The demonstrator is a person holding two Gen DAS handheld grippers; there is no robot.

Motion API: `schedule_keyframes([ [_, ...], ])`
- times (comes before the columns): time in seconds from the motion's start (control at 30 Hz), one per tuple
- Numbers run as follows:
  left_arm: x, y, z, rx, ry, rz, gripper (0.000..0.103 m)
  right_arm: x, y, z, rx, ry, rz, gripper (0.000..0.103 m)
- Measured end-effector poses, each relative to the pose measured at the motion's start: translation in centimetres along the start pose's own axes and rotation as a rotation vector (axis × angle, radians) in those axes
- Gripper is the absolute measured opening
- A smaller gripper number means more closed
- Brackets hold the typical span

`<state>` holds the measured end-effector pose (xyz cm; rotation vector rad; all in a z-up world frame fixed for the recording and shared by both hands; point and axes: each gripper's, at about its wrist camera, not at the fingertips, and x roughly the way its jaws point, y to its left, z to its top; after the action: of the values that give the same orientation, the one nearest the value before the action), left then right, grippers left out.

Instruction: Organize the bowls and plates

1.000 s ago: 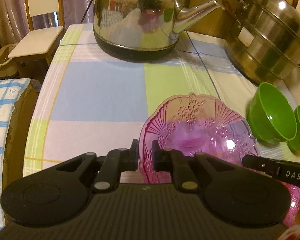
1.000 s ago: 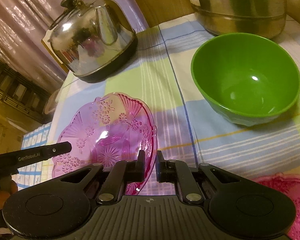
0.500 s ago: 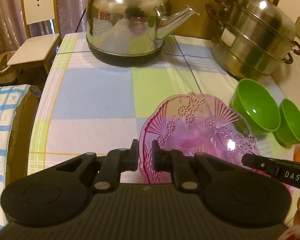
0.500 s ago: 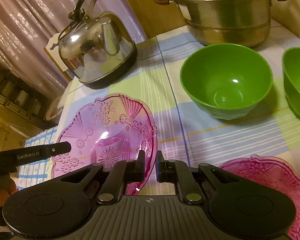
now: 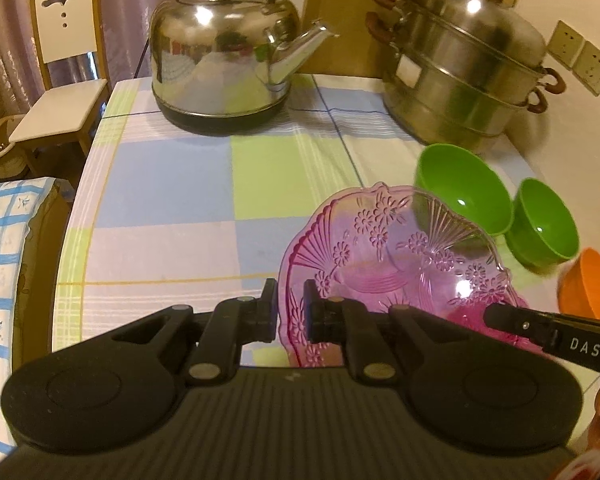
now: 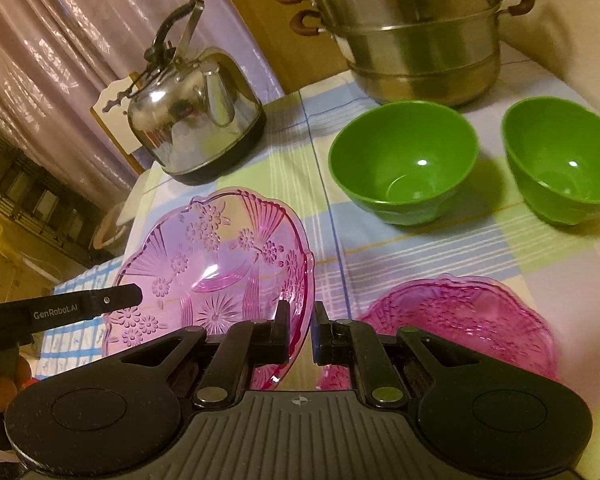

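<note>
both grippers grip one pink glass plate [image 6: 216,264] by opposite rims, left gripper [image 5: 290,314] and right gripper [image 6: 301,330] clenched on it, held above the tabletop [image 5: 172,184]. a second pink plate [image 6: 468,316] at lower right looks its likely stack; two green bowls [image 6: 404,164] and an orange bowl [image 5: 592,284] remain unsorted.

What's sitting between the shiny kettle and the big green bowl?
Nothing: in the right wrist view, only bare checked tablecloth lies between the kettle and the larger green bowl. The pink glass plate sits nearer the camera.
</note>
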<state>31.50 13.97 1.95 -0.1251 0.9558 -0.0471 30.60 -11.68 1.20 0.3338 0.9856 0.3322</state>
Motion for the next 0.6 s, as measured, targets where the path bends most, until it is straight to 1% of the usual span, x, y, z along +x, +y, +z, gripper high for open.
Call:
schedule_keyframes([
  [0.3,-2.5,-3.3,-1.1,0.022,-0.013,-0.030,0.011,-4.3,-1.3,-0.8,0.008,-0.033,-0.013,0.010],
  [0.6,-3.4,-7.4,-2.7,0.036,-0.007,-0.077,0.011,-8.2,-4.3,-1.4,0.015,-0.060,-0.056,0.010],
])
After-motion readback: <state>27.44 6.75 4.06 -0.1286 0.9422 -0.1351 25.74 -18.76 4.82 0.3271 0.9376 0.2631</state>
